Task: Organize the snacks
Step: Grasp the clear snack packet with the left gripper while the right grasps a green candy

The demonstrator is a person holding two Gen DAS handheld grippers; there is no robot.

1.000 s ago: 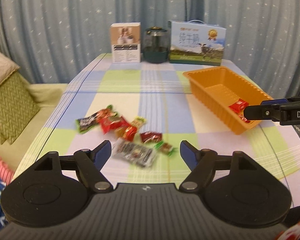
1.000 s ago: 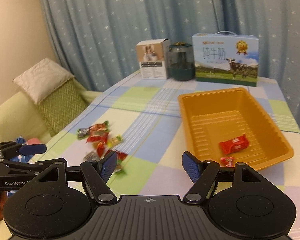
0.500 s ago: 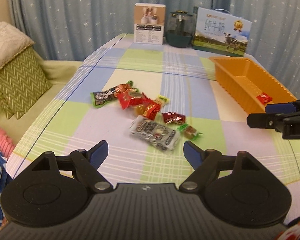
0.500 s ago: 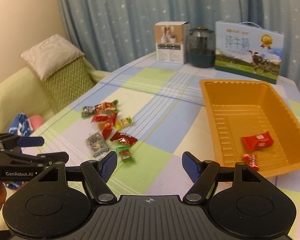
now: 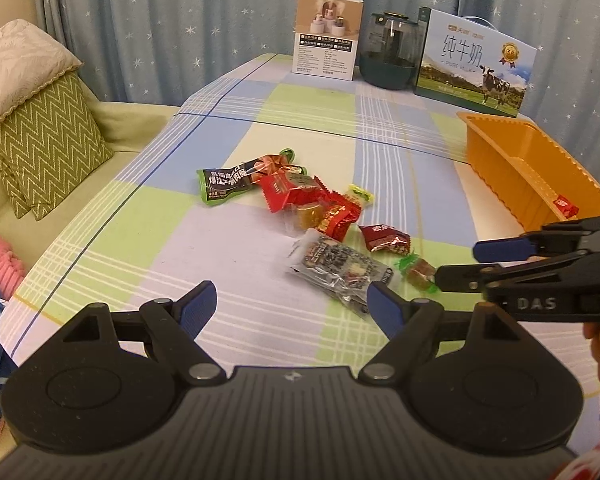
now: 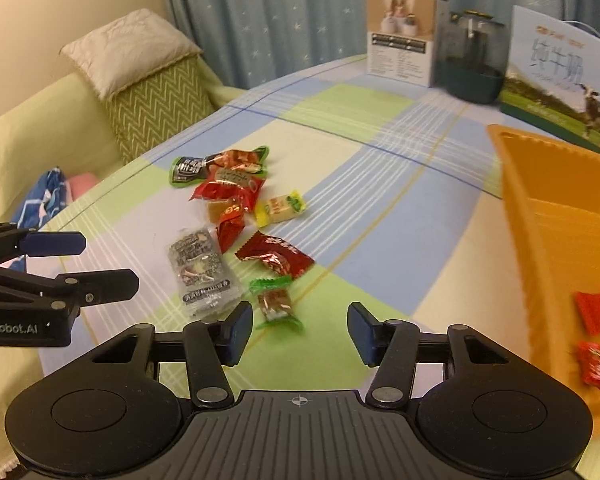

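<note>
A pile of wrapped snacks lies on the checked tablecloth: a silver packet (image 5: pixel 336 266) (image 6: pixel 200 272), a dark red packet (image 5: pixel 386 238) (image 6: pixel 276 256), a green-wrapped candy (image 5: pixel 418 270) (image 6: pixel 276 304), a yellow candy (image 6: pixel 280 208) and a long green-black packet (image 5: pixel 228 184). The orange tray (image 5: pixel 512 176) (image 6: pixel 548 216) at the right holds two red snacks (image 6: pixel 598 310). My left gripper (image 5: pixel 291 308) (image 6: pixel 100 262) hangs open just before the silver packet, holding nothing. My right gripper (image 6: pixel 300 330) (image 5: pixel 460 264) is closing; the green-wrapped candy lies just ahead by its left finger, and no pad presses on it.
A white box (image 5: pixel 326 36), a dark jar (image 5: pixel 388 58) and a milk carton (image 5: pixel 476 76) stand along the table's far edge. A sofa with a green zigzag cushion (image 5: pixel 40 148) runs along the left side. Blue and pink cloth (image 6: pixel 48 196) lies on it.
Both grippers have come down and closer to the snack pile. The right gripper has swung left from the tray toward the green-wrapped candy, and its jaws have narrowed.
</note>
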